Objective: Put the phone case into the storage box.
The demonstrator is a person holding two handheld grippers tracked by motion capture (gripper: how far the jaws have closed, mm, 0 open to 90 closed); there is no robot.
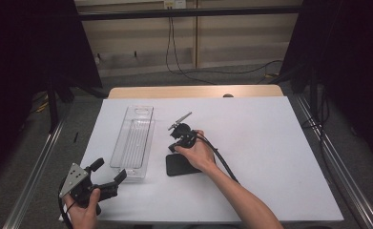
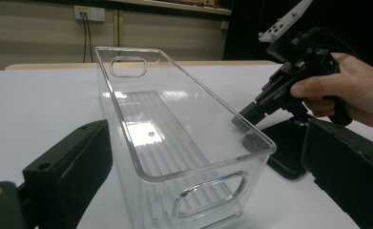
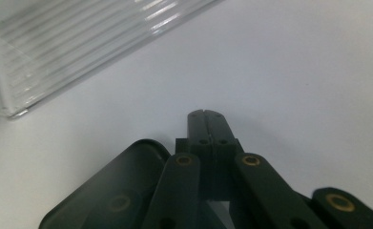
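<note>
Right gripper (image 1: 173, 141), jaws pressed together and pinching nothing, hovers just beside the clear ribbed plastic bin (image 1: 134, 141), directly over a flat, matte black, round-cornered slab (image 1: 179, 165) whose long axis runs across the bin's. Left gripper (image 1: 108, 176), jaws spread, waits at the bin's near end, farther from the slab.

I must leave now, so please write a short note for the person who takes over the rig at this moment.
Left tongs: open, empty, at the near end of the clear bin.
Right tongs: shut, empty, tips just above the white table, over the flat black object.
Black object lies right of the bin, not in it.
Done: nothing gripped yet.
Left: probably grip the black object and place it in the bin.
</note>
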